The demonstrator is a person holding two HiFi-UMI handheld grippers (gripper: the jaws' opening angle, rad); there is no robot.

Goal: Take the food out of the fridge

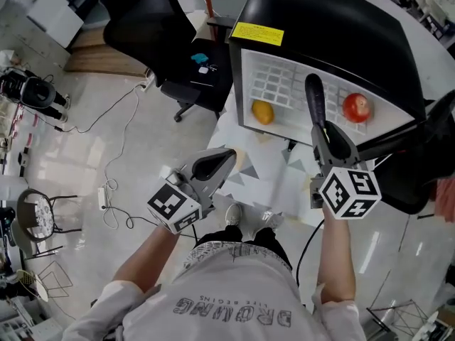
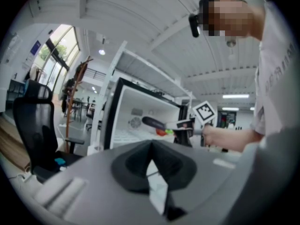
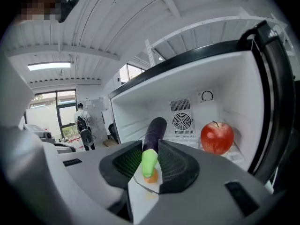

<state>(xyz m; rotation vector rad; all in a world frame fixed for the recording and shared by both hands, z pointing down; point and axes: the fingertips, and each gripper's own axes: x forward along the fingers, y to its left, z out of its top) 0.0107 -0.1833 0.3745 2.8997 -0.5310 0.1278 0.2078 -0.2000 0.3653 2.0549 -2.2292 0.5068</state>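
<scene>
A small black fridge (image 1: 323,30) stands open, white inside. My right gripper (image 1: 323,135) is shut on the green stem end of a dark purple eggplant (image 1: 316,99), which points into the fridge. In the right gripper view the eggplant (image 3: 154,131) sticks out from between the pads of the right gripper (image 3: 150,157). A red apple (image 1: 357,107) lies on the wire shelf at the right, and the same apple (image 3: 217,137) sits right of the eggplant. A yellow fruit (image 1: 263,111) lies at the shelf's left. My left gripper (image 1: 226,156) hangs shut and empty, below and left of the fridge.
The fridge door (image 1: 419,165) swings out at the right. A black office chair (image 1: 153,27) stands left of the fridge, with a blue item on its seat. Cables (image 1: 117,183) trail over the pale floor at the left. A person stands far off in the right gripper view.
</scene>
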